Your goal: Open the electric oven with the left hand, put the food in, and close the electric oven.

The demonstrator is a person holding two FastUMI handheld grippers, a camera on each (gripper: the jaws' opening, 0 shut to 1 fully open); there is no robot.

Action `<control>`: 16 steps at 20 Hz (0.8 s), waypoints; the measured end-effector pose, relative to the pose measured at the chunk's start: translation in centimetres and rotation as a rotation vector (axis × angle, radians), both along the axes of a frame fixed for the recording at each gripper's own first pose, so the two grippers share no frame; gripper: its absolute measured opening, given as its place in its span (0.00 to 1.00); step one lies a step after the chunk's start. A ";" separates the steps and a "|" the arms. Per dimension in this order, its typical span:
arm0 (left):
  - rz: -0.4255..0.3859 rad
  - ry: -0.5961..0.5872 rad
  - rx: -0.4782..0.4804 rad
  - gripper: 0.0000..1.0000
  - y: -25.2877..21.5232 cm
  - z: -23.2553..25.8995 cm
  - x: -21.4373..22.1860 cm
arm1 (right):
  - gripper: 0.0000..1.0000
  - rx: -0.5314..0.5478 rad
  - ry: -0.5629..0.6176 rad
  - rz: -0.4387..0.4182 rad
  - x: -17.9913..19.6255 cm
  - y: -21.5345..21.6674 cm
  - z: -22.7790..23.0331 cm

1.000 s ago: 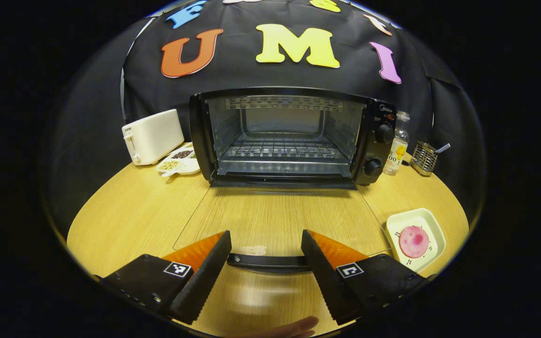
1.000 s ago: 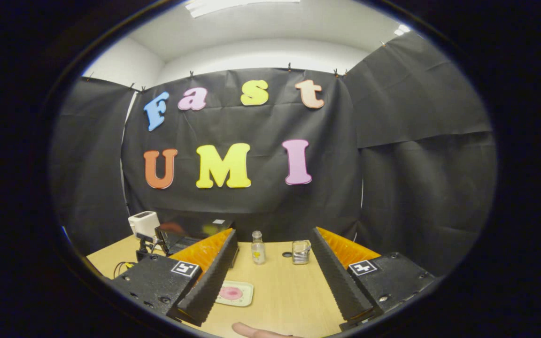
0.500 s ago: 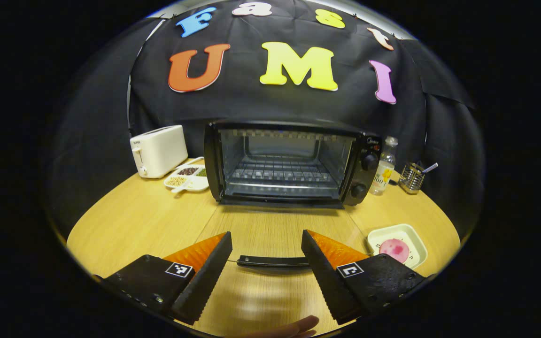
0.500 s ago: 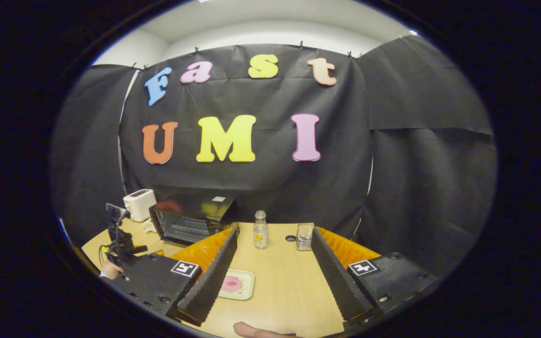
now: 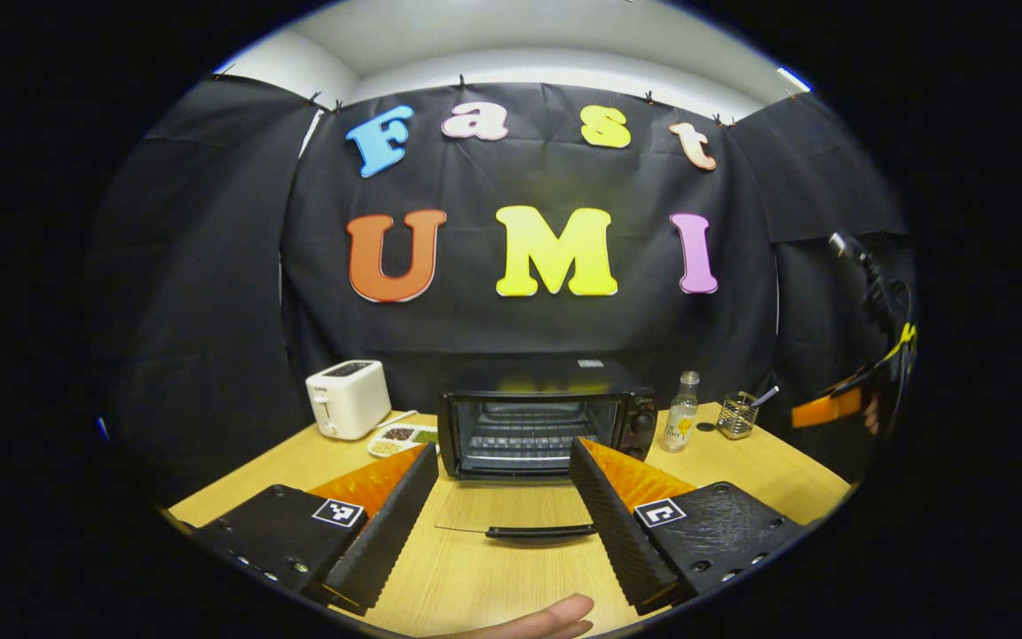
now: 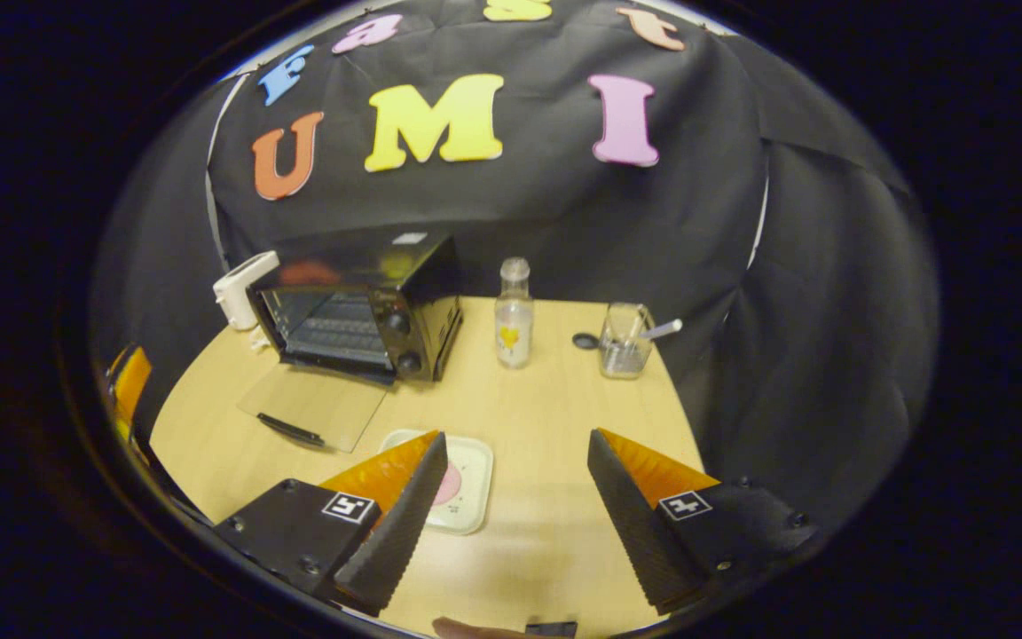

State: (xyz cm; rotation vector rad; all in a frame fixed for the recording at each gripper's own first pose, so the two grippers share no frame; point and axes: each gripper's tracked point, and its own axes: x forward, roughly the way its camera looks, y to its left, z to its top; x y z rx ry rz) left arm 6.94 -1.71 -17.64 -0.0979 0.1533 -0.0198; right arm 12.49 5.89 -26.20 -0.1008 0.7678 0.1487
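Observation:
The black electric oven (image 5: pixel 538 430) stands at the back of the wooden table with its glass door (image 5: pixel 511 508) folded down flat and its rack bare. My left gripper (image 5: pixel 502 445) hangs open well back from the door handle (image 5: pixel 539 532), touching nothing. In the right gripper view the oven (image 6: pixel 356 306) is at the far left. A pale square plate (image 6: pixel 475 461) holds a pink round piece of food (image 6: pixel 452 484), just ahead of my right gripper (image 6: pixel 515 437). That gripper is open and empty, and one of its fingers hides part of the food.
A white toaster (image 5: pixel 349 399) and a divided snack dish (image 5: pixel 400 437) sit left of the oven. A small bottle (image 6: pixel 514 312), a dark cap and a clear utensil holder (image 6: pixel 624 342) stand to its right. The right gripper (image 5: pixel 830 408) shows at the left gripper view's right edge.
My left gripper has drawn back and lifted away from the door handle, so the oven looks farther off. My right gripper has tilted down toward the table, nearer the plate.

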 end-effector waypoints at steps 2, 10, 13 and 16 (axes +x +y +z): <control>0.015 -0.033 0.006 0.95 0.5 1.6 -1.9 | 0.97 0.051 0.129 0.013 -0.4 0.9 -3.8; -0.002 -0.099 -0.007 0.95 1.2 4.3 -7.0 | 0.86 0.197 0.461 -0.037 0.1 2.0 -13.4; -0.012 -0.099 -0.015 0.95 1.2 4.2 -7.6 | 0.80 0.241 0.528 -0.014 -0.3 3.2 -14.8; -0.009 -0.097 0.000 0.95 1.5 4.1 -8.1 | 0.74 0.249 0.570 -0.019 -0.2 3.9 -15.7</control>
